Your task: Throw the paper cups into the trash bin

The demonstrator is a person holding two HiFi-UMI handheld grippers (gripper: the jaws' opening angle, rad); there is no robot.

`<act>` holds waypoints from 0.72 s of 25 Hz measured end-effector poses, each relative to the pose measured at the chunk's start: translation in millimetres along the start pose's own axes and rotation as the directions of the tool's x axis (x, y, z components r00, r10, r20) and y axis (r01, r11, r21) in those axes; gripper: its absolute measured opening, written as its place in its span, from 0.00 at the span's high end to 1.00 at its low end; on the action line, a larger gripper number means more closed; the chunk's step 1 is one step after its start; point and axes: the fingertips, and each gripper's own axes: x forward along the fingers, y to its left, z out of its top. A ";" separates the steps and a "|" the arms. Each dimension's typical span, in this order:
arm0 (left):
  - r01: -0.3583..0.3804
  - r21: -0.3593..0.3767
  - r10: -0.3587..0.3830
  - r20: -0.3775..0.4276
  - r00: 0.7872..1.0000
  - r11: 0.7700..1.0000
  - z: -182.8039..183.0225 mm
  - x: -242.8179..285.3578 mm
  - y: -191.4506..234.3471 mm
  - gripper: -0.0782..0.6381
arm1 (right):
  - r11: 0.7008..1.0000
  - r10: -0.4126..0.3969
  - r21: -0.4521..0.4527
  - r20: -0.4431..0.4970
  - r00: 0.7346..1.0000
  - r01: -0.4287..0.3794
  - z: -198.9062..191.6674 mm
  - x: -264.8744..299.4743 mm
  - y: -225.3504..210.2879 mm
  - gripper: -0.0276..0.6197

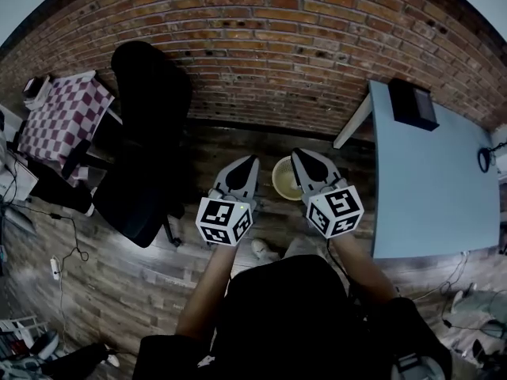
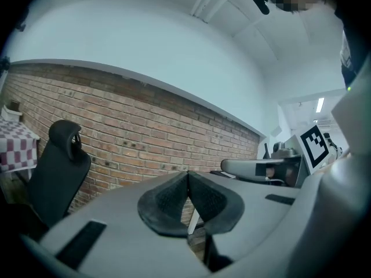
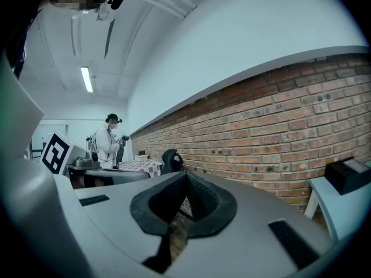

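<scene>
Both clenched, empty, by trash bin (image 1: 283, 182).
L gripper (image 1: 249, 163) & R gripper (image 1: 300, 157) hold no cup; swinging round for cups, R may hit surface (image 1: 428, 180) edge.

A round, pale yellow, open-topped trash bin (image 1: 285, 179) stands upright on the dark wood-plank floor (image 1: 127, 267), a little out from the foot of the red brick wall (image 1: 277, 54). It sits near the white leg (image 1: 352, 122) of the pale blue table (image 1: 428, 188), apart from it. Its mouth faces up with the rim partly covered on the right. What lies inside cannot be made out.
</scene>
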 end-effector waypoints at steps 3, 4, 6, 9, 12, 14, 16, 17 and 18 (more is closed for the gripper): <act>0.000 0.000 0.000 0.010 1.000 1.000 2.4 -6.9 -6.2 0.88 | 1.000 0.006 -0.011 -0.001 1.000 -0.006 2.3 -9.6 7.0 0.95; 0.001 -0.002 -0.001 0.013 1.000 1.000 2.7 -9.4 -9.8 0.88 | 1.000 0.006 -0.013 -0.001 1.000 -0.006 2.7 -14.3 8.5 0.95; 0.003 -0.004 -0.003 0.018 1.000 1.000 1.5 -15.7 -18.9 0.88 | 1.000 0.006 -0.014 0.001 1.000 -0.006 2.5 -25.6 11.6 0.95; 0.007 0.001 -0.008 0.020 1.000 1.000 -2.1 -27.3 -35.2 0.88 | 1.000 0.006 -0.014 0.009 1.000 -0.006 0.7 -46.6 18.2 0.95; 0.009 0.002 -0.009 0.024 1.000 1.000 -5.8 -42.6 -54.1 0.88 | 1.000 0.003 -0.016 0.012 1.000 -0.003 -3.1 -72.4 25.7 0.95; 0.015 0.006 -0.016 0.029 0.999 1.000 -8.2 -54.7 -69.1 0.88 | 1.000 -0.005 -0.015 0.015 1.000 0.005 -6.1 -91.9 31.1 0.95; 0.026 0.007 -0.026 0.033 0.999 1.000 -12.2 -66.8 -85.2 0.88 | 1.000 -0.017 -0.012 0.020 1.000 0.017 -10.0 -113.3 36.9 0.95; 0.030 0.008 -0.030 0.035 0.999 1.000 -13.7 -71.8 -92.6 0.88 | 1.000 -0.022 -0.012 0.024 0.999 0.022 -10.9 -123.2 39.7 0.95; 0.034 0.011 -0.034 0.035 0.999 0.999 -14.7 -76.4 -99.9 0.88 | 1.000 -0.025 -0.014 0.030 0.999 0.026 -11.0 -132.4 42.5 0.95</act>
